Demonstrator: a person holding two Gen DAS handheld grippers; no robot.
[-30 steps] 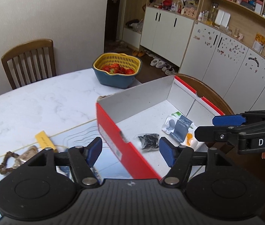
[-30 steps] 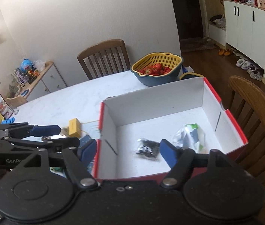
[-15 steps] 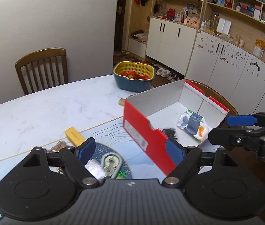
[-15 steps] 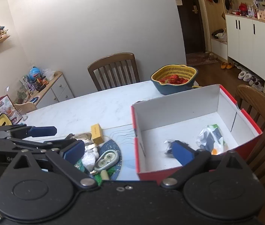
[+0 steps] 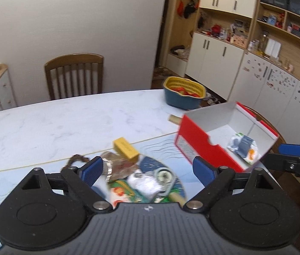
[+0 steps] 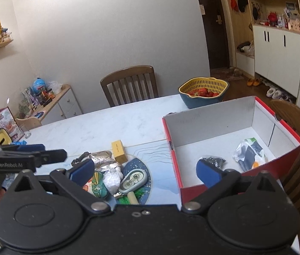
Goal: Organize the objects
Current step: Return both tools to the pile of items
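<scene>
Box (image 6: 232,125), red outside and white inside, sits open on the right part of the table (image 6: 107,125), near the edge by a wooden chair. Two things already lie in it: a dark little bundle (image 6: 212,161) near my side and a crumpled white wrapper (image 6: 249,154) further right. I judge the job barely begun, because the heap is still out on the round blue mat (image 6: 144,170): a yellow block (image 6: 119,150), a silvery packet (image 6: 102,157), a white lump (image 6: 112,179), a grey tape dispenser (image 6: 131,180), a green pouch (image 6: 96,187) and a brown bead string (image 5: 75,159). The box's long side runs left to right across the right wrist view, its open top facing up, one short red end toward the heap.

My left claw (image 5: 147,170) is opening with nothing between its pads, hanging above the heap. My right claw (image 6: 144,173) stands wide and empty, one finger over the heap and the other over the box's near wall.
</scene>
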